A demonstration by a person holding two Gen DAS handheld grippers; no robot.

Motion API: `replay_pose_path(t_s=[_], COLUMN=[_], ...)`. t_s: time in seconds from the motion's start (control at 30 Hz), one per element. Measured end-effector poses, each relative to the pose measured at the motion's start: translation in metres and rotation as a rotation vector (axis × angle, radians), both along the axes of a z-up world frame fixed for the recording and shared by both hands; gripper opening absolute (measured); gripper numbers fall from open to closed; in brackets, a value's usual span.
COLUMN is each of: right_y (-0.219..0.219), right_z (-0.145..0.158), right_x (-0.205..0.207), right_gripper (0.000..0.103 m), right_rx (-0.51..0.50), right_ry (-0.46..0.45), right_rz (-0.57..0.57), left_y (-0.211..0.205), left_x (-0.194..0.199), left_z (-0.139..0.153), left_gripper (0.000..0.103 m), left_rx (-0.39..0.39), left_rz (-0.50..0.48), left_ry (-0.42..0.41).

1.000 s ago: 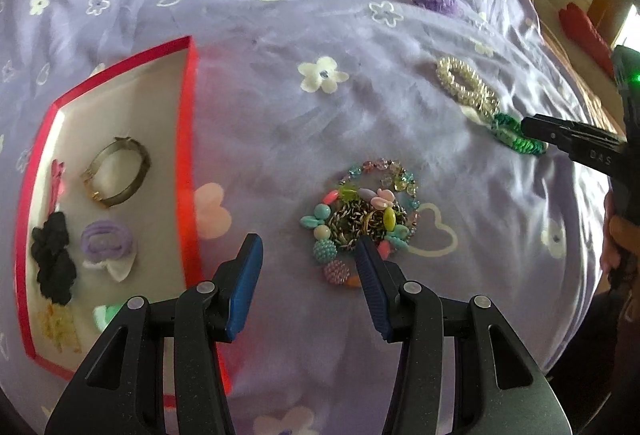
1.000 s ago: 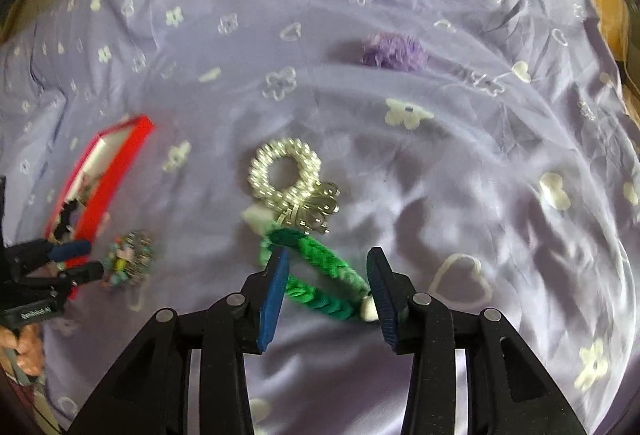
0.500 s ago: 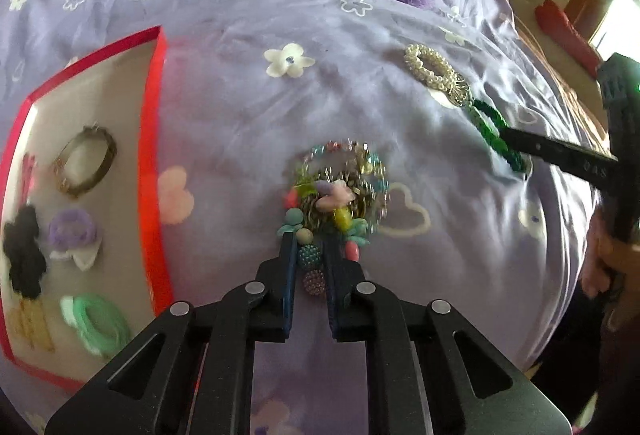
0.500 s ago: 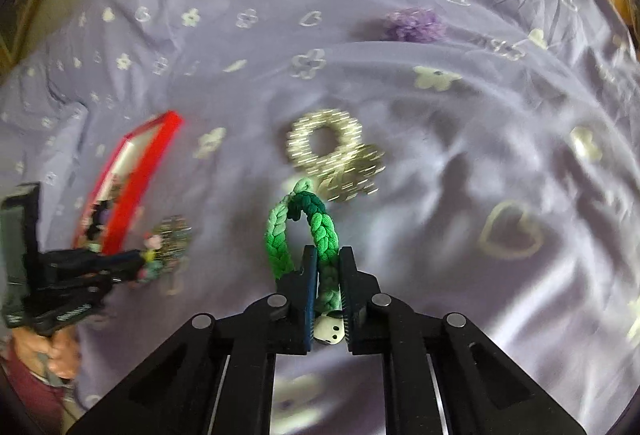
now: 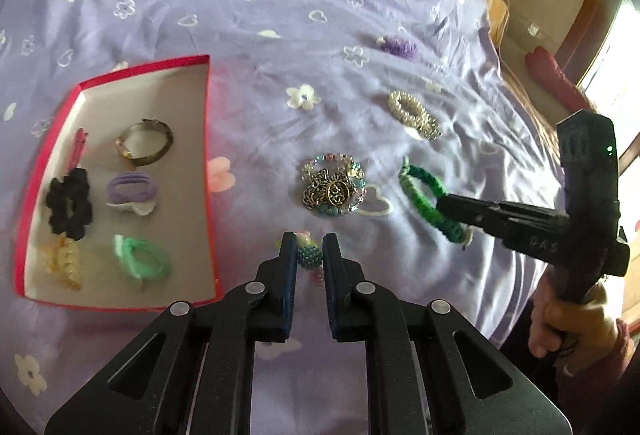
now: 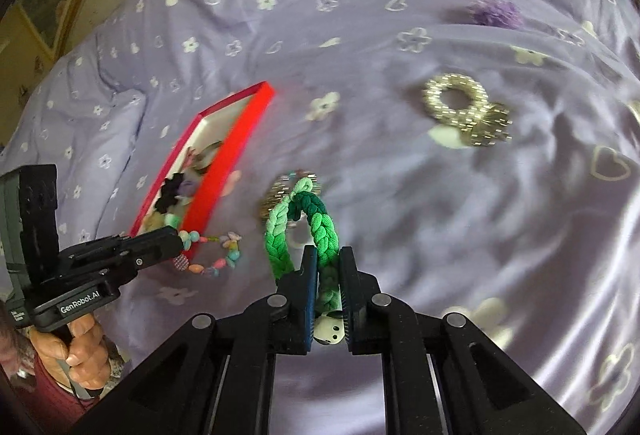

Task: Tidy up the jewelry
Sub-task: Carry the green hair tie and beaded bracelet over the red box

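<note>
My left gripper point(image 5: 307, 249) is shut on a colourful beaded bracelet point(image 5: 309, 258), lifted off the purple bedsheet; it also shows in the right wrist view point(image 6: 212, 255). My right gripper point(image 6: 329, 267) is shut on a green braided bracelet point(image 6: 298, 225), held above the sheet; it also shows in the left wrist view point(image 5: 426, 201). A red-rimmed box point(image 5: 208, 139) at the left holds several hair ties and a bangle. A metal chain bracelet pile point(image 5: 334, 191) lies between the grippers.
A pearl bracelet point(image 5: 414, 111) and a purple fuzzy hair tie point(image 5: 398, 45) lie farther back on the sheet point(image 5: 280, 15). The bed edge is at the right, with a red object point(image 5: 552, 79) beyond it.
Both grippers shut on their bracelets and lifted them. The beaded bracelet came off the chain pile; the green one moved left, away from the pearl bracelet.
</note>
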State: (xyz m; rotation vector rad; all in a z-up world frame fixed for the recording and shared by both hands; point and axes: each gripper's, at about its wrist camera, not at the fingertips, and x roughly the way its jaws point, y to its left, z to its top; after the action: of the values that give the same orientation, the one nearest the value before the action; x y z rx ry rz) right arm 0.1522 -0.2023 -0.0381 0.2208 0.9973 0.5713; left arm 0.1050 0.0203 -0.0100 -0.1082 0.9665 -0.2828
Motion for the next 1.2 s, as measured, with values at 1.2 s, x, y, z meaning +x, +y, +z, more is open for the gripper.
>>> replay_pose_path(t_s=[1.2], right_y=[0.144], right_z=[0.023], right_x=[-0.006], right_gripper=[0.01], right_rx=[0.04], right_ry=[-0.028], right_rz=[0.192], left_y=[0.129], left_x=[-0.021], left_z=[0.039], left_gripper=[0.011], left_rx=[-0.09], left_rz=[0.278], left_ry=[-0.114])
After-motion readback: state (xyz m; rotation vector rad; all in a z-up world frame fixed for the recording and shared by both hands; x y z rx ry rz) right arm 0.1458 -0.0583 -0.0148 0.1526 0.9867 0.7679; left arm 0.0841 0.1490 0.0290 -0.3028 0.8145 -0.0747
